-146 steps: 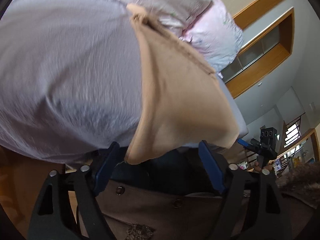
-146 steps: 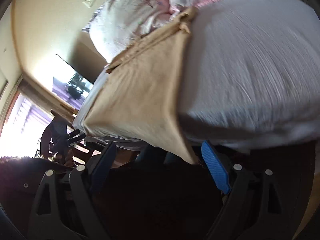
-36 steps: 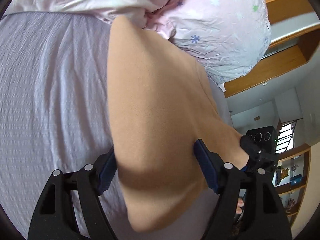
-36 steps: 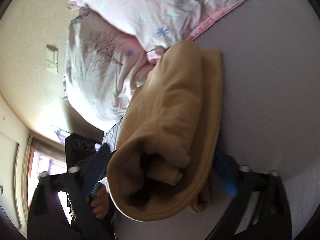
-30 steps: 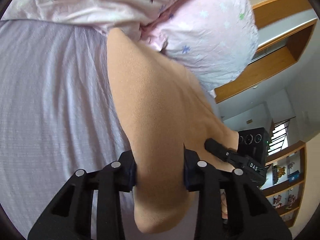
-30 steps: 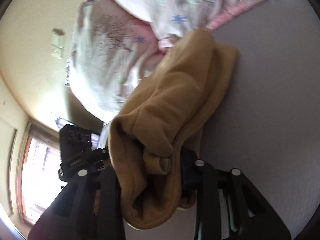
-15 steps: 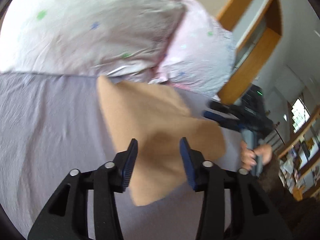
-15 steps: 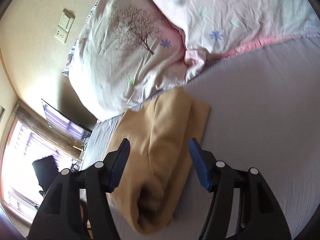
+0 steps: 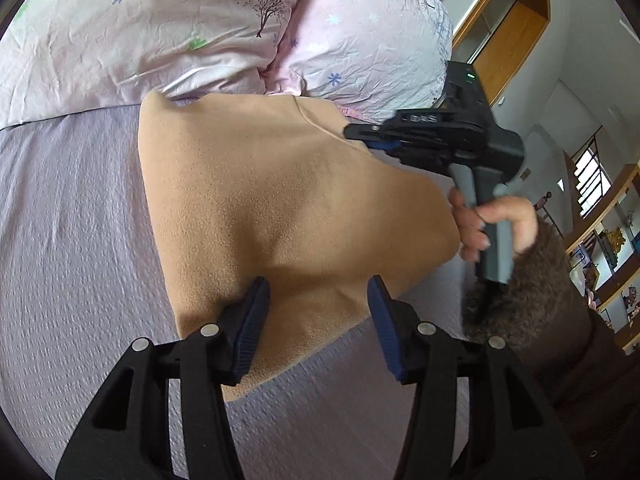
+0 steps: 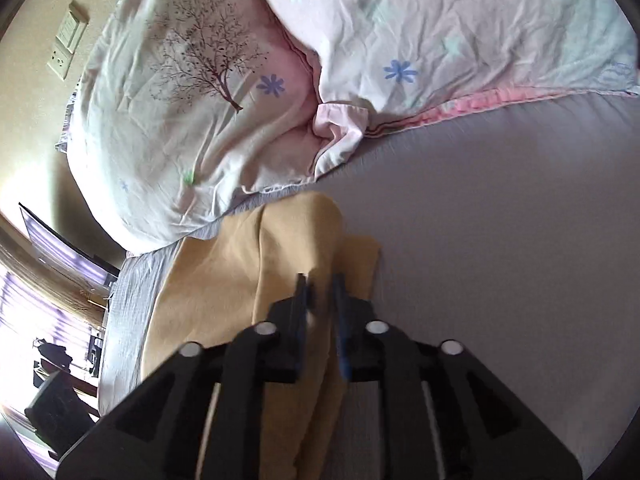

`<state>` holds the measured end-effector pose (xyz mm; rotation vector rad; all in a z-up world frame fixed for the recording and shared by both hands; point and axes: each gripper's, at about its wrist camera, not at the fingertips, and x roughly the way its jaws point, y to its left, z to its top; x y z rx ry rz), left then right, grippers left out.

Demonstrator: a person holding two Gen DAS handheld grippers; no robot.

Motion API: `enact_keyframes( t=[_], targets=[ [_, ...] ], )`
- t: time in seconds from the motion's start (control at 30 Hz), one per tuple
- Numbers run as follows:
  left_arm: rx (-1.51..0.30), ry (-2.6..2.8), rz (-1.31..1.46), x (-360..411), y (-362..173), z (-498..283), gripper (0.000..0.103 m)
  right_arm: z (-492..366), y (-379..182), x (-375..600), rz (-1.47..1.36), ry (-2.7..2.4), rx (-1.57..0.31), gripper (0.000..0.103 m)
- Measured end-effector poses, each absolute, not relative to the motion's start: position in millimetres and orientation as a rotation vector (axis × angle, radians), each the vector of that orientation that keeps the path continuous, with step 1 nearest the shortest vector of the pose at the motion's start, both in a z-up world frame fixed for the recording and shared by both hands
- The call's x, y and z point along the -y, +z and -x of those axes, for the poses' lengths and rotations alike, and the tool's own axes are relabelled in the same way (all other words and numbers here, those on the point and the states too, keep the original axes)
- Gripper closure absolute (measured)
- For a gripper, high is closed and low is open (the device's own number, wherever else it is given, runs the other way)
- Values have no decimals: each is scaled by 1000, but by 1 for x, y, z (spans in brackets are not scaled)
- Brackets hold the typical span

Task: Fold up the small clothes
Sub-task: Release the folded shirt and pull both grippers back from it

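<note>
tan garment (image 9: 280, 184) lies partly folded on the bed (image 9: 60, 240); right gripper (image 10: 320, 300) jaws pinch its edge, left gripper (image 9: 316, 320) jaws spread; more folding likely remains.

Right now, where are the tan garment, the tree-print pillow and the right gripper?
tan garment (image 9: 280, 200), left wrist view, middle.
tree-print pillow (image 10: 168, 92), right wrist view, face.
right gripper (image 10: 320, 292), right wrist view, between fingertips.

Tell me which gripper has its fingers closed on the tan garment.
The right gripper: its fingers pinch a fold of the tan garment. The left gripper stands open, fingers spread over it.
</note>
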<state>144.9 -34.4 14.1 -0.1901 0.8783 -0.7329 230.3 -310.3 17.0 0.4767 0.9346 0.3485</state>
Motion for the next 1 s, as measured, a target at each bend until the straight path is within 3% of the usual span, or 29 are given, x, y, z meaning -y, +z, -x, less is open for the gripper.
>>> enact_keyframes(
  t=[0.07, 0.2, 0.23, 0.27, 0.3, 0.33, 0.37, 0.53, 0.57, 0.6, 0.63, 0.67, 0.7, 0.8, 1.0],
  targets=[
    [-875, -740, 208, 32, 14, -146, 50, -203, 24, 317, -538, 426, -917, 29],
    [-869, -738, 205, 32, 14, -145, 49, -143, 27, 319, -582, 536, -900, 29],
    [-865, -737, 199, 33, 16, -144, 48, -135, 27, 315, -581, 541, -900, 31],
    [-862, -737, 195, 34, 16, -142, 46, -129, 24, 310, -568, 544, -905, 41],
    [-859, -732, 189, 34, 17, -139, 46, -126, 21, 303, -548, 548, -914, 74],
    [-856, -727, 181, 35, 18, -137, 46, -123, 16, 297, -523, 555, -926, 95],
    [-855, -722, 175, 35, 19, -134, 46, -119, 13, 293, -507, 546, -936, 99],
    [-839, -709, 198, 22, 25, -112, 46, -101, -6, 306, -560, 470, -938, 96],
    [-828, -702, 211, 16, 29, -104, 45, -100, -6, 306, -553, 448, -927, 81],
    [-821, -687, 213, 13, 31, -98, 39, -92, -1, 309, -535, 405, -899, 53],
    [-814, -657, 209, 9, 34, -91, 33, -90, 2, 310, -521, 377, -875, 38],
    [-808, -602, 201, 6, 36, -82, 16, -79, 9, 310, -493, 349, -824, 24],
    [-806, -552, 193, 4, 36, -75, 6, -72, 14, 308, -464, 349, -795, 22],
    [-834, -430, 143, 7, 31, -63, 4, -63, 15, 284, -341, 355, -816, 4],
    [-927, -249, 13, 19, 12, -72, 2, -60, 1, 231, -22, 213, -868, 2]
  ],
)
